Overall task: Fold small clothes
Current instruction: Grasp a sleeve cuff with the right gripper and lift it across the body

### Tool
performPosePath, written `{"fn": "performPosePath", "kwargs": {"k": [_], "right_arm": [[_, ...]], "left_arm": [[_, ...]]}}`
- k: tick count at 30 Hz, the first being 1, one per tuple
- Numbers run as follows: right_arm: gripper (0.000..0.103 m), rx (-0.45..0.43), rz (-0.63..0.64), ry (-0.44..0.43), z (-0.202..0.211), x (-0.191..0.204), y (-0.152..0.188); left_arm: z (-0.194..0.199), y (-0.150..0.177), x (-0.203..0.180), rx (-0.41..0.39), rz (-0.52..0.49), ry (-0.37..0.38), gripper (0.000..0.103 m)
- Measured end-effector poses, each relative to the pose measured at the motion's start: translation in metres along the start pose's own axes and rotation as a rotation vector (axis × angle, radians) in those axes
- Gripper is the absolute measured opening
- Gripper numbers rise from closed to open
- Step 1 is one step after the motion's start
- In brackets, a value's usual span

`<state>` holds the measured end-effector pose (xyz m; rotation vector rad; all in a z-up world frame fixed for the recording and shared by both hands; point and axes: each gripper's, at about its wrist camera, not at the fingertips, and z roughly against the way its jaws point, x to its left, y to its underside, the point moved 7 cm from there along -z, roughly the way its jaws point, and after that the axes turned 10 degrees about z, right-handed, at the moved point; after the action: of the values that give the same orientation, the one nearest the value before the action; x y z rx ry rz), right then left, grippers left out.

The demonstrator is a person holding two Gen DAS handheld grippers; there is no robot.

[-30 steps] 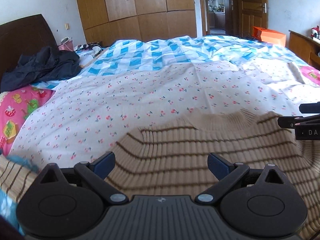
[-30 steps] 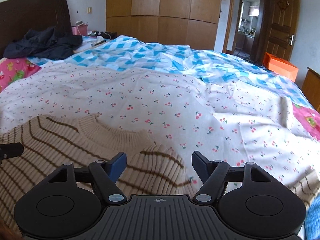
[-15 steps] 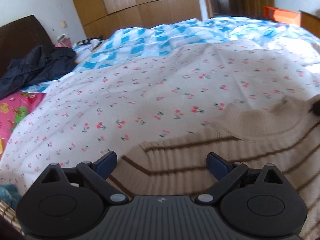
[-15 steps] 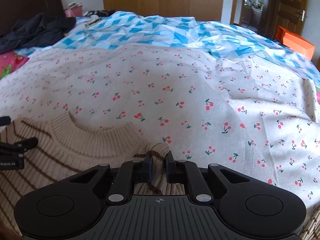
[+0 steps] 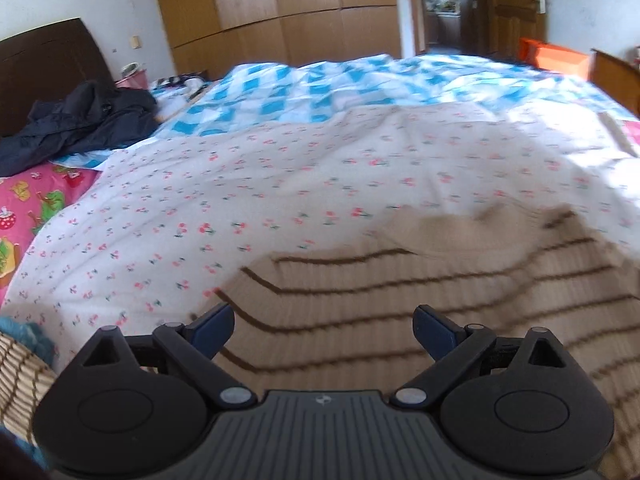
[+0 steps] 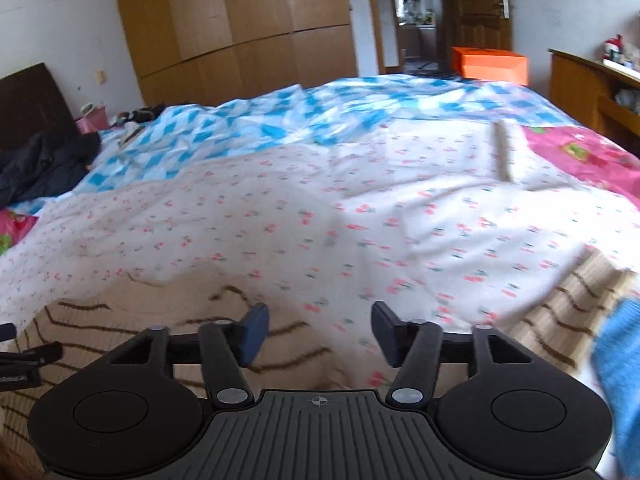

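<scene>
A beige sweater with thin brown stripes lies flat on the cherry-print sheet, collar toward the far side. My left gripper is open and empty, hovering over the sweater's left shoulder. In the right wrist view the sweater lies at lower left. My right gripper is open and empty, above the sweater's right shoulder edge and the cherry-print sheet. The left gripper's tip shows at the left edge there.
A dark jacket lies at the headboard, far left. A blue checked quilt covers the far bed. A striped beige cloth and something blue lie at right. A wooden wardrobe and orange box stand behind.
My right gripper, shut on the sweater's shoulder half a second ago, has opened and let go, and lifted back. The left gripper stayed open and shifted slightly. Both views are motion-blurred.
</scene>
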<state>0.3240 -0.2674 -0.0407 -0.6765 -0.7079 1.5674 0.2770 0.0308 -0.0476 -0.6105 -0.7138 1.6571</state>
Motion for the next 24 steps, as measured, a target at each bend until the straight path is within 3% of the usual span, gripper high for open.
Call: {"fn": "performPosePath", "kwargs": {"k": [3, 5, 9, 13, 21, 22, 23, 24], "right_arm": [[0.062, 0.033, -0.063, 0.122, 0.018, -0.051, 0.026], [0.062, 0.036, -0.164, 0.141, 0.026, -0.081, 0.039], [0.061, 0.030, -0.354, 0.141, 0.022, -0.121, 0.057], [0.052, -0.016, -0.495, 0.090, 0.006, -0.140, 0.056], [0.037, 0.007, -0.616, 0.071, -0.030, -0.155, 0.057], [0.029, -0.004, -0.635, 0.064, -0.028, -0.157, 0.057], [0.014, -0.019, -0.671, 0.039, -0.024, -0.159, 0.057], [0.011, -0.049, -0.716, 0.006, -0.017, -0.163, 0.058]], "left_arm": [[0.021, 0.015, -0.026, 0.016, -0.007, 0.074, 0.101], [0.031, 0.024, -0.046, 0.036, -0.013, 0.124, 0.101], [0.045, 0.036, -0.083, 0.050, -0.060, 0.178, 0.101], [0.053, 0.044, -0.105, 0.073, -0.098, 0.202, 0.101], [0.060, 0.048, -0.131, 0.085, -0.138, 0.212, 0.101], [0.060, 0.049, -0.134, 0.089, -0.136, 0.214, 0.101], [0.060, 0.049, -0.136, 0.093, -0.134, 0.217, 0.101], [0.061, 0.049, -0.138, 0.095, -0.132, 0.220, 0.101]]}}
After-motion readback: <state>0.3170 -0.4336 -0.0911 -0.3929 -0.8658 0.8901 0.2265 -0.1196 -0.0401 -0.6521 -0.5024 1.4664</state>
